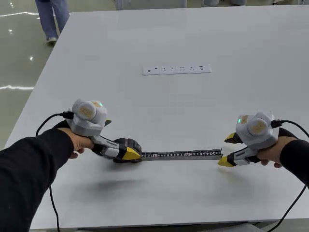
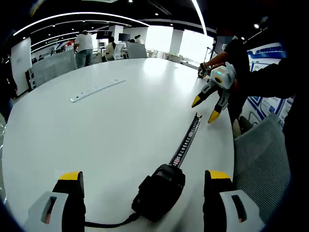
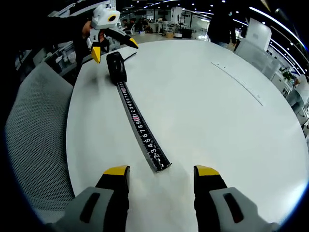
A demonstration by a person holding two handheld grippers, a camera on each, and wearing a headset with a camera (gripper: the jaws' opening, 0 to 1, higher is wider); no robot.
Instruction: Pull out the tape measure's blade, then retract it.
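Nearest us, a black sleeve (image 1: 29,159) on each side, one tool per hand, both held low over the matte white tabletop (image 1: 193,38)

The left gripper (image 2: 145,176) has its jaws spread, one on each side of the squat black tape measure case (image 2: 161,191). In the left gripper view bare table shows on both flanks of the case, so we read this as bracketing, not clamping. We judge the stance is there to stop the case sliding along the table. A thin black cord (image 2: 108,224) trails from the case's near end

The dark numbered steel blade (image 1: 183,154) lies flat on the table. It runs straight from the case mouth across to the other tool

The right gripper (image 1: 226,150) also has its jaws apart, a yellow tip on either side of the blade's free end. In the right gripper view the end hook (image 3: 163,166) rests on the table just ahead of the gap, and neither jaw touches it

Our judgement is that the pull-out looks done and the retraction is not yet begun. The blade holds its length with nothing gripping it, so a lock or friction may be at work; we cannot see which. The hook probably wants pinching and guiding home so the blade doesn't whip

Farther off, a long white power strip (image 1: 176,69) sits mid-table, well apart from the work. Beyond the far edge are glossy floor and a person's legs (image 1: 53,19)
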